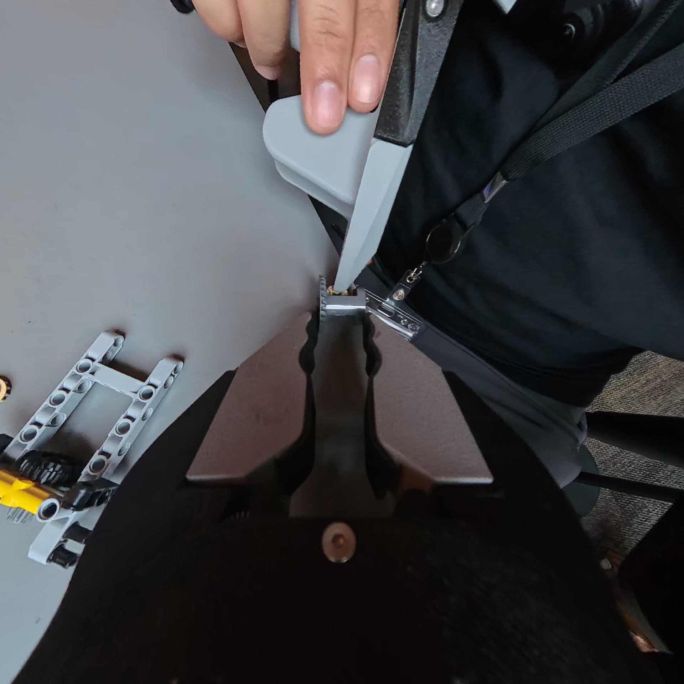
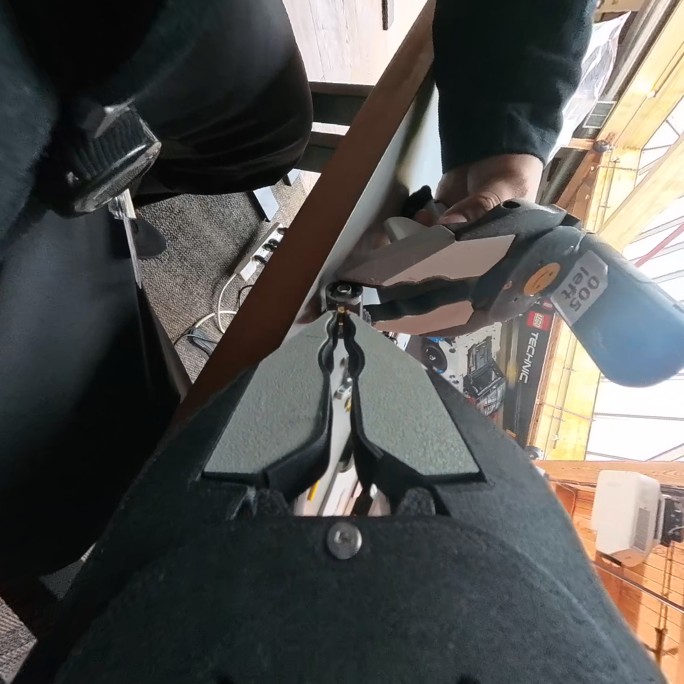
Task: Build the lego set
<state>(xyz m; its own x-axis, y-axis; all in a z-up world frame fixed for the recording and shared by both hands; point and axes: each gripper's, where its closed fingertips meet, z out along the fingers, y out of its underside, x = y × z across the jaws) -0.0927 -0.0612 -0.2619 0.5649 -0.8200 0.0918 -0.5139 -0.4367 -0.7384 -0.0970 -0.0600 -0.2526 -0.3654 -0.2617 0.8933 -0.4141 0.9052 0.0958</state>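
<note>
Table top [image 1: 129, 185]: smooth matt grey laminate; its edge band [image 2: 333, 207] reads as brown wood-look veneer. Left gripper [image 1: 340, 322]: body of matt black, finely grained plastic, with flat dull taupe side plates and one shiny metal screw head [image 1: 338, 542]. Right gripper [image 2: 342, 321]: same black grainy shell, grey-green textured plates. Gear piece [image 1: 338, 305] held at the left tips: grey moulded plastic, slight sheen, toothed rim. Frame [image 1: 92, 407]: light grey plastic, smooth, semi-gloss. Yellow part [image 1: 16, 488]: glossy plastic. Shirt [image 1: 555, 185]: black matt knit cloth. Lanyard strap [image 1: 592, 107]: woven black webbing. Badge holder [image 1: 396, 314]: clear glossy plastic. Floor [image 2: 192, 237]: rough grey carpet.
</note>
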